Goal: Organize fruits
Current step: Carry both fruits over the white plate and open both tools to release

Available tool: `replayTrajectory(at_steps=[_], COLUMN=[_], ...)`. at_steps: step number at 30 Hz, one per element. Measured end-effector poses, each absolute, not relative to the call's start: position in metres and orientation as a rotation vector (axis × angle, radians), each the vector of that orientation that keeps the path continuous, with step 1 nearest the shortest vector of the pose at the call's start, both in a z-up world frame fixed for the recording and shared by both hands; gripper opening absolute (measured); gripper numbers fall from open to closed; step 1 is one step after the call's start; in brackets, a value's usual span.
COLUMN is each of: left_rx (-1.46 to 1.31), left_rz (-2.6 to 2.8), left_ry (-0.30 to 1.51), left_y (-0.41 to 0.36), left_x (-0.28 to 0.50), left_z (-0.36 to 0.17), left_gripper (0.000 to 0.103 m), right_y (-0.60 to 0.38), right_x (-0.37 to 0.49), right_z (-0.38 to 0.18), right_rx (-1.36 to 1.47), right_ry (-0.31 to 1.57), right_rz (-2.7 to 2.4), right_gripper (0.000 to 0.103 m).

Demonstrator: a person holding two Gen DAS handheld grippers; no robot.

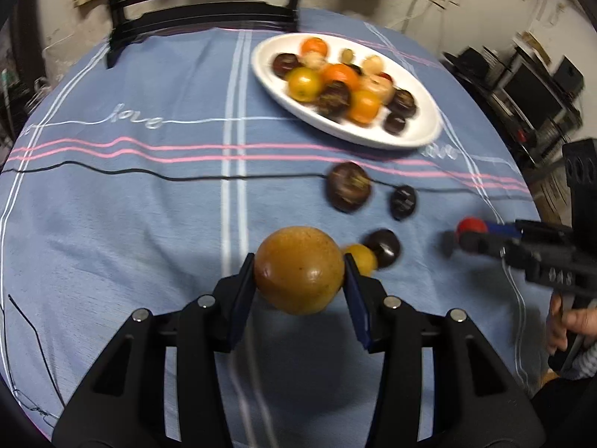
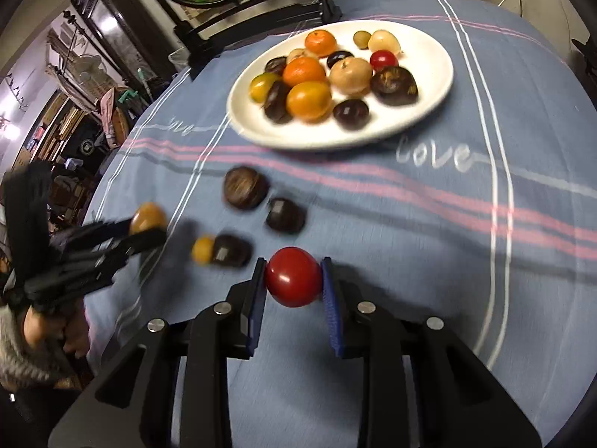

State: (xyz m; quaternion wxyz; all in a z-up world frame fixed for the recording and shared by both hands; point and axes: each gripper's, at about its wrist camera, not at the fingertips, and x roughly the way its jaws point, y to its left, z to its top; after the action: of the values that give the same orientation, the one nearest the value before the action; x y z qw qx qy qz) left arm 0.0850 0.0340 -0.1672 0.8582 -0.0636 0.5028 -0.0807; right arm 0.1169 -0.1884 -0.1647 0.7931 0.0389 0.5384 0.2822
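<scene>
My left gripper (image 1: 299, 265) is shut on a yellow-orange fruit (image 1: 298, 268) and holds it above the blue tablecloth. It also shows in the right wrist view (image 2: 147, 218). My right gripper (image 2: 293, 278) is shut on a small red fruit (image 2: 293, 276), also seen in the left wrist view (image 1: 472, 227). A white oval plate (image 1: 418, 132) (image 2: 429, 86) at the far side holds several orange, dark and pale fruits. Three dark fruits (image 1: 349, 186) (image 2: 246, 187) and a small yellow fruit (image 1: 361, 258) (image 2: 203, 249) lie loose on the cloth between the grippers and the plate.
A black chair (image 1: 201, 3) stands behind the table's far edge. A thin black cable (image 1: 149, 173) runs across the cloth. Shelves and clutter stand beyond the table's right side (image 1: 530, 86). The person's hand (image 1: 567, 324) holds the right gripper.
</scene>
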Motion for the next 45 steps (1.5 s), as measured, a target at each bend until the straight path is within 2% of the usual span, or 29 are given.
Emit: replayTrajectory(at_steps=[9,17,22,34,45], left_rx=[-0.041,-0.004,0.012,0.026,0.017], left_rz=[-0.252,-0.247,-0.244,-0.269,-0.277], left_ry=[1.046,0.914,0.887,0.946,0.986], left_y=[0.003,-0.004,-0.019,-0.056,-0.06], left_x=[0.08,0.155,0.209,0.34,0.374], left_z=[-0.15,-0.092,-0.081,-0.123,-0.155], left_gripper=[0.046,0.046,0.046,0.046,0.047], right_y=[-0.22,-0.244,-0.239,-0.186,-0.166], right_x=[0.082,0.132,0.175,0.241,0.26], right_z=[-0.148,-0.094,-0.084,-0.128,-0.147], right_rx=[0.078,0.089,0.072,0.022,-0.01], right_ry=[1.113,0.954,0.91,0.945,0.942], right_rz=[0.523,0.483,0.509,0.627,0.634], right_gripper=[0.029,0.029,0.029,0.029,0.03])
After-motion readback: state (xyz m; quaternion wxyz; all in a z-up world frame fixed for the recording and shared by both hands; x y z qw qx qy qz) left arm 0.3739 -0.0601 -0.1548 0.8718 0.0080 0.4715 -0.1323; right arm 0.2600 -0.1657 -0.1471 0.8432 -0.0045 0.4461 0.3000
